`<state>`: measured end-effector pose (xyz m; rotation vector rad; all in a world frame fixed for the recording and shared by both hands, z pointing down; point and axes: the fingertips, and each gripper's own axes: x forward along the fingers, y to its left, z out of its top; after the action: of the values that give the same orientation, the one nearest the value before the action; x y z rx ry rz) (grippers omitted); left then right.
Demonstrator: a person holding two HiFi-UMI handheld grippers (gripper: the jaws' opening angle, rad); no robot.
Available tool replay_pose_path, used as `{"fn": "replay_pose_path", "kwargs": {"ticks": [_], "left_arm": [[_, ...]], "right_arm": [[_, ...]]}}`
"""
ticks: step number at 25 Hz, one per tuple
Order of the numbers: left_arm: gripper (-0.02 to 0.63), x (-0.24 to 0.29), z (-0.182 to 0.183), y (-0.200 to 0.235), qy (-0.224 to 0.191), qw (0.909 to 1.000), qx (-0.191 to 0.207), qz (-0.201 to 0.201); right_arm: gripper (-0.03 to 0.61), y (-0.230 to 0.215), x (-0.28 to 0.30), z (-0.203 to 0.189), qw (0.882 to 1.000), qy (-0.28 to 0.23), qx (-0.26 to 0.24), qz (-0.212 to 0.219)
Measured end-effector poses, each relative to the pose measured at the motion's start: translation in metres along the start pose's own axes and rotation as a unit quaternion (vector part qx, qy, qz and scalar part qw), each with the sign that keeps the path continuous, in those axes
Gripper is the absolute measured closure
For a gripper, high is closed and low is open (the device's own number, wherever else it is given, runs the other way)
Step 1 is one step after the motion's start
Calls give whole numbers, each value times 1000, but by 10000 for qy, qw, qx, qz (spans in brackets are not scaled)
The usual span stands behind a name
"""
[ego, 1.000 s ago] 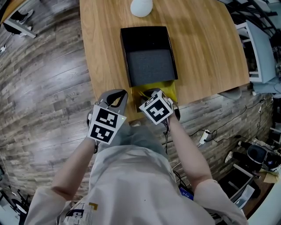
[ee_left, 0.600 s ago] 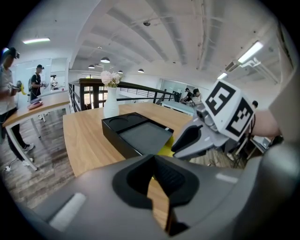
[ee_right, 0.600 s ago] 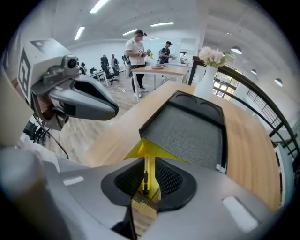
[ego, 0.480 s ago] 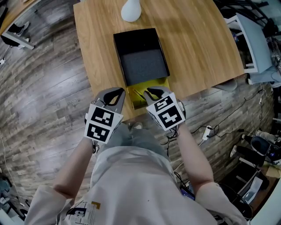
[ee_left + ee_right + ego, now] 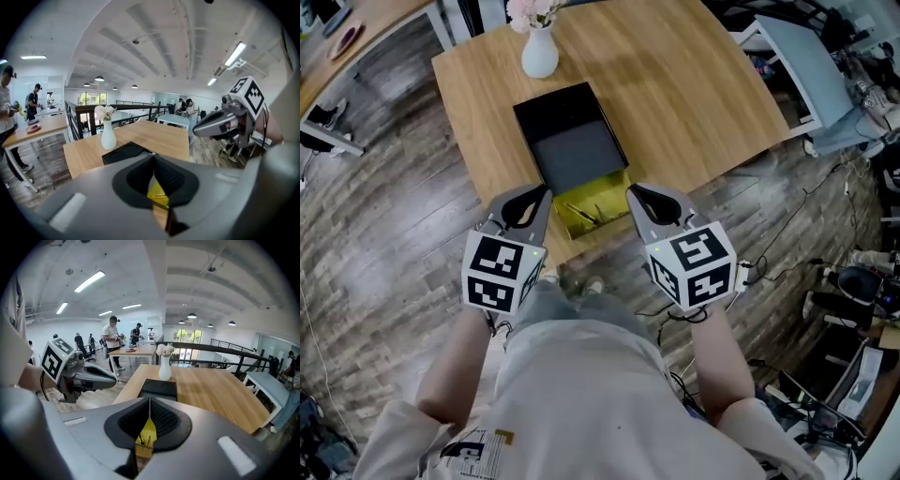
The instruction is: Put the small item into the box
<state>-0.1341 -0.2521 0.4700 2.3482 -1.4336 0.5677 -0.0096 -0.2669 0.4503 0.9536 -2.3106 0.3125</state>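
Judgement on the step comes first: this looks like the pause before a pick, or possibly just after a drop. The left gripper and the right gripper hang off the near edge of the table, one on each side of a yellow tray. Neither touches the tray.

In its own view, each gripper's jaws meet at the tips with nothing pinched between them. The yellow seen through the gap behind the tips is only the tray beyond.

The small item seems to be among the thin dark pieces lying in the yellow tray, though they are too small to name. The tray touches the near end of the black box, whose grey floor looks bare. A white vase stands just beyond the box's far end.

If the tray is separate from the box (I cannot tell whether it is a compartment of it), the item is not yet in and the pick is the step in hand.

The next move would call for one gripper to spread its jaws and come down over a single dark piece. It should close along the piece's thin sides, then lift it clear of the tray's wall before carrying it the short way to the grey floor. The pieces lie close together, so taking only one needs a careful, narrow approach.
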Motion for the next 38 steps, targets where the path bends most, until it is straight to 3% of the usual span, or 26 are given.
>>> {"fn": "replay_pose_path", "kwargs": {"ticks": [4,10,14,20,26,31,38], "left_arm": [[611,-20,41,-13,-366,9991,200,-30],[611,-66,121,-45,-1222,9866,1085,44],[611,-89,156,-67,-1600,9820,996,-156],[611,-109,188,-91,-2013,9722,1164,-280],[611,-133,211,-112,-2335,9622,1396,-158],[611,-151,217,-130,-2382,9608,1394,-250],[611,-158,219,-134,-2419,9598,1390,-305]], "right_arm": [[568,0,-45,31,9987,-415,-96,-265],[578,-5,-123,75,9853,-1427,-13,-941],[578,-10,-168,90,9729,-1931,149,-1264],[578,-7,-239,107,9515,-2471,-78,-1830],[578,-5,-288,108,9367,-2834,28,-2058],[578,-2,-306,104,9319,-2960,54,-2097],[579,-6,-297,101,9350,-2964,137,-1942]]}}
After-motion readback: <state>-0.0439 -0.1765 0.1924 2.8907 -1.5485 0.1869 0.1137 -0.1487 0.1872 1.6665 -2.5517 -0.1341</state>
